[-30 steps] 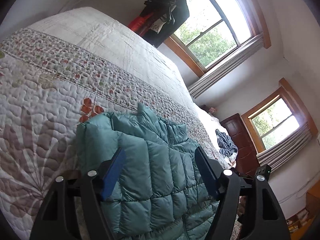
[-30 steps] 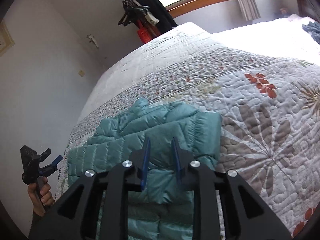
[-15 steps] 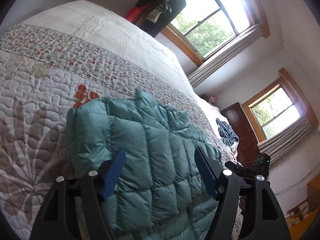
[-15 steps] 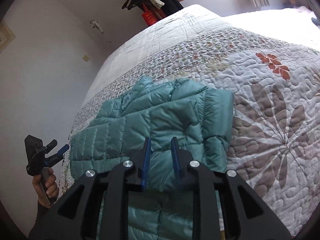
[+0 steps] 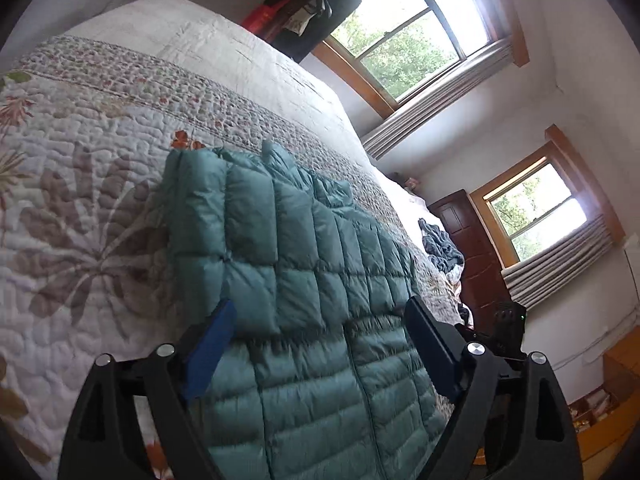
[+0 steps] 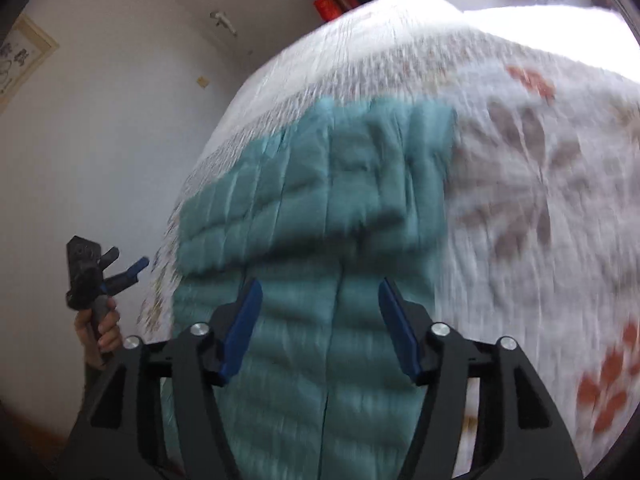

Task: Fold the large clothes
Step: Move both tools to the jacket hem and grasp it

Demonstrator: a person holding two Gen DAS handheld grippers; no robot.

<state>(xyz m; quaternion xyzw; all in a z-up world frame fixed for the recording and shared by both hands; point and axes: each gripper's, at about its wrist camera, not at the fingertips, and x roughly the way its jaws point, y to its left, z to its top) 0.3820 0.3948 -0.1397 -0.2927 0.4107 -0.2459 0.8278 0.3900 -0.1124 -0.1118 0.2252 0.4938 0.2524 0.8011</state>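
teal jacket [image 5: 304,280] on quilt [image 5: 80,208] — dark clothes [image 5: 442,248] beyond

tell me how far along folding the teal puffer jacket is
Done: the teal puffer jacket lies on the quilted bed with its top part doubled over the lower body. In hand: nothing; the left tongs and right tongs are both open, apart from the fabric. Left: the lower half is unfolded and runs toward the bed's near edge, so probably one more fold.

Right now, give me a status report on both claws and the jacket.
Left claw open, right claw open, both empty. Teal puffer jacket flat on quilt, top folded down. Nothing in the way.
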